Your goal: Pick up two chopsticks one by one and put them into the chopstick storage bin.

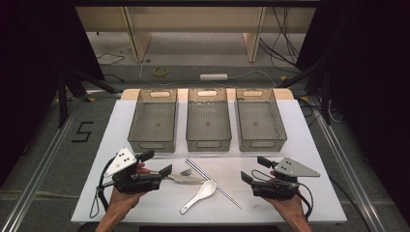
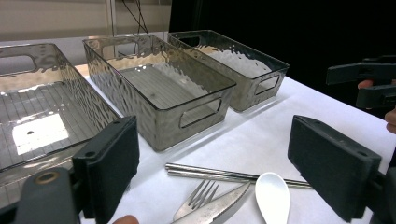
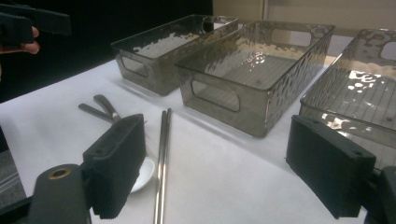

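Note:
On the white table point(image 1: 145, 203) lie a fork point(image 1: 185, 172), a knife point(image 1: 188, 180), a white spoon point(image 1: 201, 193) and a pair of metal chopsticks point(image 1: 213, 182). My left gripper point(image 1: 155, 163) hovers open just left of the fork and knife, nothing between its jaws. My right gripper point(image 1: 255, 169) is open to the right of the chopsticks, apart from them. In the left gripper view the gripper point(image 2: 217, 156) frames the chopsticks point(image 2: 210, 173), fork point(image 2: 198, 197), knife point(image 2: 222, 209) and spoon point(image 2: 272, 198). The right gripper view has the gripper point(image 3: 222, 163) open, with the chopsticks point(image 3: 162, 158) and spoon point(image 3: 144, 171) near its left jaw.
Three empty grey see-through bins stand side by side at the back: left bin point(image 1: 140, 142), middle bin point(image 1: 209, 144), right bin point(image 1: 261, 143). Bare white table lies between bins and cutlery. Beyond the table are floor cables and wooden furniture legs.

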`<state>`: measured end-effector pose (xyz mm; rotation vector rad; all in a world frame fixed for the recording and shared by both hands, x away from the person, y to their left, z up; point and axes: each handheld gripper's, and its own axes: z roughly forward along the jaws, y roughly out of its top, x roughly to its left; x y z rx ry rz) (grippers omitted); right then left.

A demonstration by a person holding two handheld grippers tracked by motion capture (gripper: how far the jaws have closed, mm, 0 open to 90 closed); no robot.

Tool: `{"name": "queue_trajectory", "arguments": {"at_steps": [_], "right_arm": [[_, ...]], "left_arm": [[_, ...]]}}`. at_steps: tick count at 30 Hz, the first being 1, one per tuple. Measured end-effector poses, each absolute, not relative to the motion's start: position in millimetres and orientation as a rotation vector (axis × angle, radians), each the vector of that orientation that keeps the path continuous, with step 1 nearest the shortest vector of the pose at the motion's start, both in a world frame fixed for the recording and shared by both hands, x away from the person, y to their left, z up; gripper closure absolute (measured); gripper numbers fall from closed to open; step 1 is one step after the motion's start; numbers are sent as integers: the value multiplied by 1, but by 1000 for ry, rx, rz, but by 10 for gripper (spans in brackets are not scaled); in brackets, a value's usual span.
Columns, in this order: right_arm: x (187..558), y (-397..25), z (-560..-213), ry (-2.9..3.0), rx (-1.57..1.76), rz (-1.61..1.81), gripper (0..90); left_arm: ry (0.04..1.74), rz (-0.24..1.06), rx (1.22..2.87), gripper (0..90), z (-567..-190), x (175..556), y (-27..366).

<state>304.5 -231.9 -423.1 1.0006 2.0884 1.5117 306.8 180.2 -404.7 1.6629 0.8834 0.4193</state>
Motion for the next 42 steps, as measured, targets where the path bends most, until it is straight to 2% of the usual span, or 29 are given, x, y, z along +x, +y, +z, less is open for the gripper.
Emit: {"name": "queue_trajectory", "arguments": {"at_steps": [13,20,29,42], "right_arm": [[307,-231,-420,2123,996,1479,217],[317,-222,-409,2271,926,1274,242],[340,-197,-389,2432,905,1106,255],[362,-164,-396,2590,870,949,256]], "left_arm": [[882,415,1662,162,-404,307,180],[882,410,1658,161,-404,307,180],[883,409,1655,162,-404,307,180],[880,402,1644,162,-404,307,181]]}}
